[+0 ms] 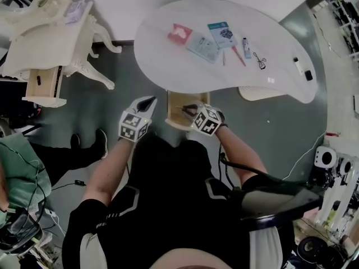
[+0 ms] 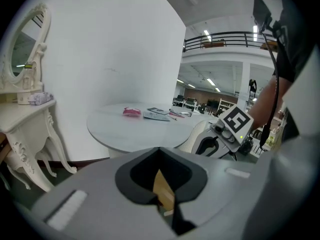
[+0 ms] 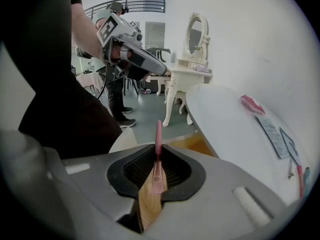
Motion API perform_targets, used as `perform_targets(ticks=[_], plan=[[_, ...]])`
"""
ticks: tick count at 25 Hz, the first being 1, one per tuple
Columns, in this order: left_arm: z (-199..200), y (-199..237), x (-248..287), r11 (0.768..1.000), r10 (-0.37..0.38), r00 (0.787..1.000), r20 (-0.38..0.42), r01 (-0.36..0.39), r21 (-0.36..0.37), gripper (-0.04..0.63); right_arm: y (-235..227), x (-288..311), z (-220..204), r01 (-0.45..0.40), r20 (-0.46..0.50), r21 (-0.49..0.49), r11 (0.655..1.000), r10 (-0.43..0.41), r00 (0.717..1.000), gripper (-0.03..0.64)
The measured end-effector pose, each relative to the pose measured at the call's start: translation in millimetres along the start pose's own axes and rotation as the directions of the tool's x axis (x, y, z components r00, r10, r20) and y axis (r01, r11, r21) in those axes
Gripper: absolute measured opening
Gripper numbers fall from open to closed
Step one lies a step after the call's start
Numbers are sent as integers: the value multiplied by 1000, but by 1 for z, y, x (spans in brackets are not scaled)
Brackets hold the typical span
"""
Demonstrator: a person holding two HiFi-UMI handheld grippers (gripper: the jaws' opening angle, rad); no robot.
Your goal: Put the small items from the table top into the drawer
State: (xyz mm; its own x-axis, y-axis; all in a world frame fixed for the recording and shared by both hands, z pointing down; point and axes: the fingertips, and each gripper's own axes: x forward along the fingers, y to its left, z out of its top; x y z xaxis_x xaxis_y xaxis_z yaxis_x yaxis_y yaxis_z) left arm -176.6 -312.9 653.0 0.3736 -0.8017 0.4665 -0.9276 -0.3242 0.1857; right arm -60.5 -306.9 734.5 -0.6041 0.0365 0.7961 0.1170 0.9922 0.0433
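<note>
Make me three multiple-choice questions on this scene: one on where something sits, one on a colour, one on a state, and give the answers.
1. Where is the pink packet?
A) on the floor
B) on the white table
C) on a shelf

2. What colour is the stick in the right claw?
A) green
B) pink
C) black

3. How is the drawer under the table?
A) open
B) shut
C) taken out and lying upside down

Answers:
1 B: in the head view the packet lies on the table top, at the left end of the row of items.
2 B: the right gripper view shows a pink stick gripped between the jaws.
3 A: in the head view the drawer stands pulled out from the table's near edge, its wooden inside showing.
</note>
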Motion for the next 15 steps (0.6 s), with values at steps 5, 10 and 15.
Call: perform_targets(ticks=[5, 10, 15], plan=[[-13, 9, 5, 1000, 24, 1000, -7, -24, -4, 0, -2, 20, -16, -23, -52, -41, 999, 20, 998, 49], [-24, 13, 11, 999, 30, 1000, -7, -30, -15, 0, -5, 42, -31, -44, -112, -83, 996, 35, 993, 49], [-30, 18, 18, 998, 62, 998, 1, -62, -17, 0, -8, 61, -36, -59, -164, -93, 994, 43, 985, 49]])
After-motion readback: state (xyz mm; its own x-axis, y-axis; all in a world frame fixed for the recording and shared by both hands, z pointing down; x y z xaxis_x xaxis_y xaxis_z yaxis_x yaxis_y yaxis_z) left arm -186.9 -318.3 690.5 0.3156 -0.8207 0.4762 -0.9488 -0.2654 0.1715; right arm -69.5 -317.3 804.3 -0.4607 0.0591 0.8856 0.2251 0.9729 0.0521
